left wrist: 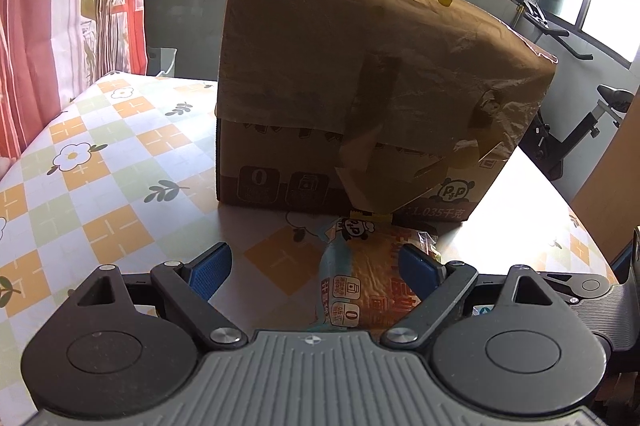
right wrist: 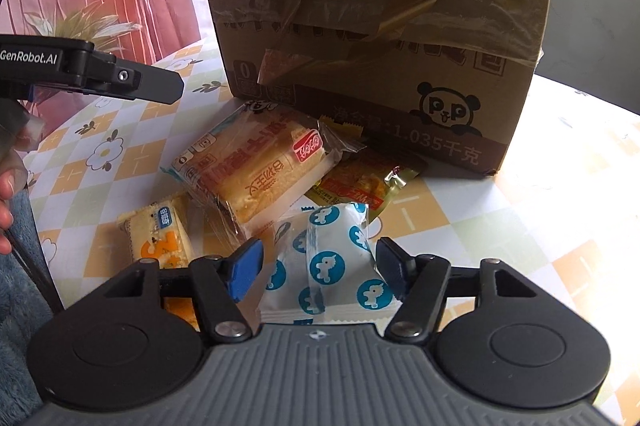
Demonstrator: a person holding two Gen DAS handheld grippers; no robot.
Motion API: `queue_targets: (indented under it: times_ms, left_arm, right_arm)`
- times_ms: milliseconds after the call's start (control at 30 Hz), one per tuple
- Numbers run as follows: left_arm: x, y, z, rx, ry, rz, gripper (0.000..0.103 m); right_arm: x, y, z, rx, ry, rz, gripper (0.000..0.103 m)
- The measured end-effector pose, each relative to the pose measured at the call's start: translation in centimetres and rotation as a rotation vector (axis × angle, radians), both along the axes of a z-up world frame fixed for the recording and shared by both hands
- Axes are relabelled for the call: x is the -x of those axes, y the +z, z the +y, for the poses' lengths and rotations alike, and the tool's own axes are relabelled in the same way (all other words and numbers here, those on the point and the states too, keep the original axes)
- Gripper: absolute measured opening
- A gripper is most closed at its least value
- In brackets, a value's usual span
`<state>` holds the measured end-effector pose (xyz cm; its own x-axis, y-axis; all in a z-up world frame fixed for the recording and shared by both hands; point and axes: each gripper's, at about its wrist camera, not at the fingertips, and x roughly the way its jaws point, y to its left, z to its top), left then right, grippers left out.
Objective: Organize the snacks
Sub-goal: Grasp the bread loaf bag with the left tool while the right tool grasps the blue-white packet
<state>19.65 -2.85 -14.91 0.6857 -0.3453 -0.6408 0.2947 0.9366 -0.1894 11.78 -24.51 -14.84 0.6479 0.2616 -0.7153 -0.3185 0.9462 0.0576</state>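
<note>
Tablecloth (right wrist: 540, 238) beneath downward-tilted right tool (right wrist: 320, 266)

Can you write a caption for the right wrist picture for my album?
Right gripper with blue fingers straddling a white blue-dotted snack packet, beside a taped brown cardboard box.

box (right wrist: 360, 25): brown cardboard, black panda print | tablecloth (left wrist: 100, 165): orange, green, white checks with white flowers | packet nearest box (right wrist: 256, 165): clear, yellow cake, red label | packet in front (right wrist: 332, 266): white, blue roundels | pads (right wrist: 242, 272): blue
</note>
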Motion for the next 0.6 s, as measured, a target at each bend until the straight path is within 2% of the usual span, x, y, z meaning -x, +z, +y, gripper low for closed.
queue_targets:
  times_ms: [233, 433, 533, 600]
  left_arm:
    - [-1.6, -1.4, -3.0, -0.003, -0.115, 0.058, 0.092]
    - [-2.5, -2.8, -6.6, -0.066, -0.215, 0.052, 0.092]
    - [-3.0, -3.5, -7.8, -0.123, -0.204, 0.056, 0.092]
    - [-3.3, -4.0, -7.8, -0.126, -0.193, 0.076, 0.092]
  right_arm:
    - [-0.1, 0.0, -1.0, -0.011, -0.015, 0.01, 0.055]
    - [0.1, 0.1, -2.1, -0.026, -0.062, 0.014, 0.055]
    - [0.1, 0.2, -2.2, -0.027, -0.065, 0.014, 0.055]
    - [0.1, 0.2, -2.2, -0.029, -0.066, 0.014, 0.055]
